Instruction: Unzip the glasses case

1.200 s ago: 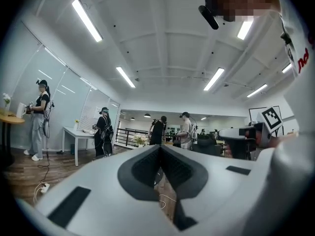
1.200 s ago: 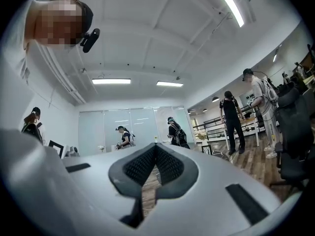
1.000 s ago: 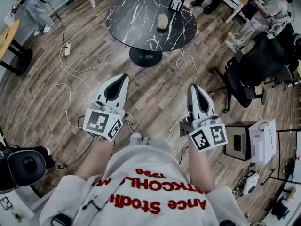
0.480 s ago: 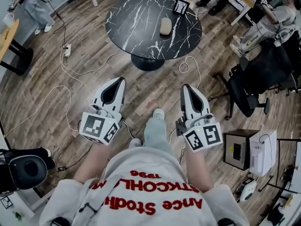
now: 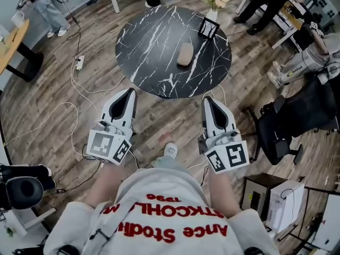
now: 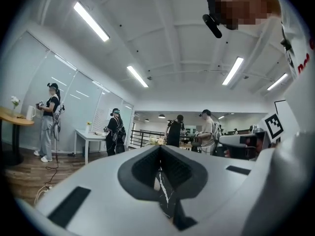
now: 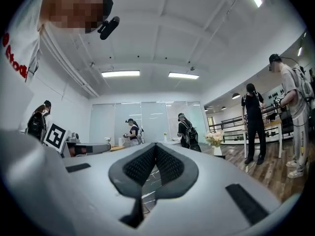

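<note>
I'm keeping the left gripper (image 5: 128,94) and the right gripper (image 5: 208,101) clenched on nothing, both hovering at the near edge of the round table (image 5: 154,47). The glasses case (image 5: 185,53) is lying mid-table, ahead and between them. Compared with a second ago, the table is sitting closer.

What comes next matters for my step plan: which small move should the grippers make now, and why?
Probably carry both grippers forward over the table toward the glasses case. The case lies near the table's middle, untouched. The left gripper and right gripper are shut and empty, and in the head view their tips reach only about the table's near rim, so neither can work the zip yet.
</note>
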Tool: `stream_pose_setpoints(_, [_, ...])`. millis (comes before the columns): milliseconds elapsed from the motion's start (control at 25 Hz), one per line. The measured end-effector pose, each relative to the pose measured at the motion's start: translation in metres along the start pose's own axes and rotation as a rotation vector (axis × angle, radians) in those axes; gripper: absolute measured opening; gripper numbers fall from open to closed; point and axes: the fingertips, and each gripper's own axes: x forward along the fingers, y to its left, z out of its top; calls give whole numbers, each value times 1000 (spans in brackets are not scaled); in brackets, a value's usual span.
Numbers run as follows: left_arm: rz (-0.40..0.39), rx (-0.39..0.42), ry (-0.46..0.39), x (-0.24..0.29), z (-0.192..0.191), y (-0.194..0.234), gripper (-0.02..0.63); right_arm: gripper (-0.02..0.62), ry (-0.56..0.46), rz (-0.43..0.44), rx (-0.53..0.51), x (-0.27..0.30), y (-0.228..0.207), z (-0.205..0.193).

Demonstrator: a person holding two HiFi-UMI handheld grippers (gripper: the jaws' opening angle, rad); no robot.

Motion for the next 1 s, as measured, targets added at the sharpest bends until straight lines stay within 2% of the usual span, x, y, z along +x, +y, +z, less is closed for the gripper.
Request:
stream_pose_setpoints(240, [35,4,-17,63,-1,5,-2,15,17,2,23,35,-71,-4])
stream_pose_setpoints(480, [19,-33,3,119,-15,17,-2,15,37,-10,41,74,-110,-12])
stream_pose_setpoints(800, [-110,-52,-16,223,-23,55,-2,15,36,-92,-17,151,-158,-10])
stream_pose_setpoints(920, [-175,-6,-21,261,-17,70,-2,15,47,-106,-83,192,-172,-5])
stream_pose_setpoints(1000, [-210,40,-21,280,-14,79,-2,15,53,-123,-91,219,-181,-6])
